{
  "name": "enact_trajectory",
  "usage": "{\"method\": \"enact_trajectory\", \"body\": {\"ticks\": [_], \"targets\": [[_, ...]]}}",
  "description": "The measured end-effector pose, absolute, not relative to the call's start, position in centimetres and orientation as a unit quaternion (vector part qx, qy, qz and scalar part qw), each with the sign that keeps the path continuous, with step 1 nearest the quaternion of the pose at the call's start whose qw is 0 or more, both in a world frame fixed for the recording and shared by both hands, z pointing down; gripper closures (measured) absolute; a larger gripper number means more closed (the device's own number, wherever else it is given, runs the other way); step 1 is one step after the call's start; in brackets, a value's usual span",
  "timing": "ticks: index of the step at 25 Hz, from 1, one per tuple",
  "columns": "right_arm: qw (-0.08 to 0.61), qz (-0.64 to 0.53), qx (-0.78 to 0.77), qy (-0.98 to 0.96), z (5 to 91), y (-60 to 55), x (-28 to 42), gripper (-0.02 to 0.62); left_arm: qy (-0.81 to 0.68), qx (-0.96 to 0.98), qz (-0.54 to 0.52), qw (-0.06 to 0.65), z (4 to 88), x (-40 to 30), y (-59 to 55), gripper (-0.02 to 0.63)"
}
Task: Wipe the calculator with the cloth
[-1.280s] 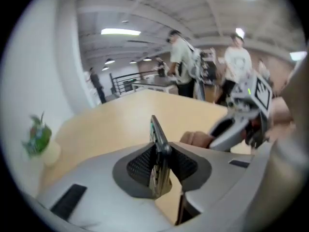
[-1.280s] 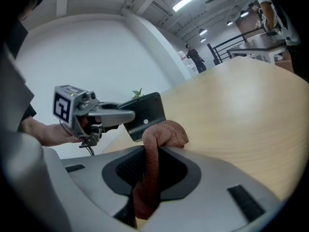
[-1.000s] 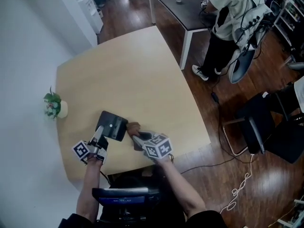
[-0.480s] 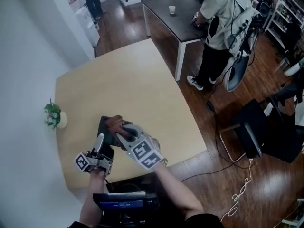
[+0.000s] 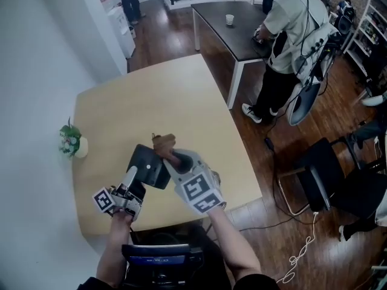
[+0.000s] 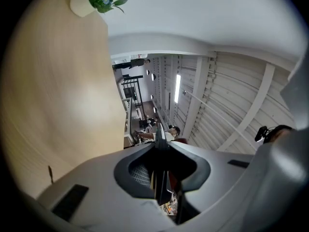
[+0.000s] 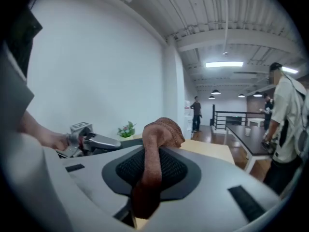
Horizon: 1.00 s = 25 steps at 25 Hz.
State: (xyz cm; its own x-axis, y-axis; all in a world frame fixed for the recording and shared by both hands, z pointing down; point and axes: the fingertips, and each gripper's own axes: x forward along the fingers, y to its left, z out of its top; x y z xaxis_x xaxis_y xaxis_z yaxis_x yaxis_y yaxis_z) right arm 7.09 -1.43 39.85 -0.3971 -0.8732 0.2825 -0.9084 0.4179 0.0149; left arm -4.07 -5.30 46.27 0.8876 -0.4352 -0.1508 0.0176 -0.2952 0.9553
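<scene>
Two grippers work near the table's (image 5: 151,95) near edge. The left gripper (image 5: 130,174) is clamped on the near-left edge of the dark calculator (image 5: 148,164), holding it tilted, apparently clear of the tabletop. The right gripper (image 5: 171,157) pinches a brown cloth (image 5: 164,142), whose bunched end sits at the calculator's far-right corner. The face to wipe lies left of and nearer than the cloth. Its long axis cannot be judged. No print is legible on the calculator.
</scene>
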Motion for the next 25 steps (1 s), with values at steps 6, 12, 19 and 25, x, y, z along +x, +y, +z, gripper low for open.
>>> {"method": "enact_trajectory", "body": {"ticks": [6,12,19,25], "targets": [[0.277,0.001,0.455,-0.846,41.5,-0.2,2.1,0.51,-0.115,0.821,-0.162,0.536,43.5,-1.9,-3.8,0.547],[0.268,0.057,0.515,-0.812,42.6,-3.0,8.5,0.509,-0.127,0.841,-0.13,0.509,43.6,-1.9,-3.6,0.538],[0.247,0.018,0.539,-0.805,39.6,-1.8,8.6,0.512,-0.16,0.821,-0.142,0.53,44.5,-2.6,-4.6,0.549],[0.276,0.008,0.466,-0.841,42.5,0.2,1.3,0.512,-0.185,0.794,-0.178,0.551,44.4,-2.3,-5.4,0.542]]}}
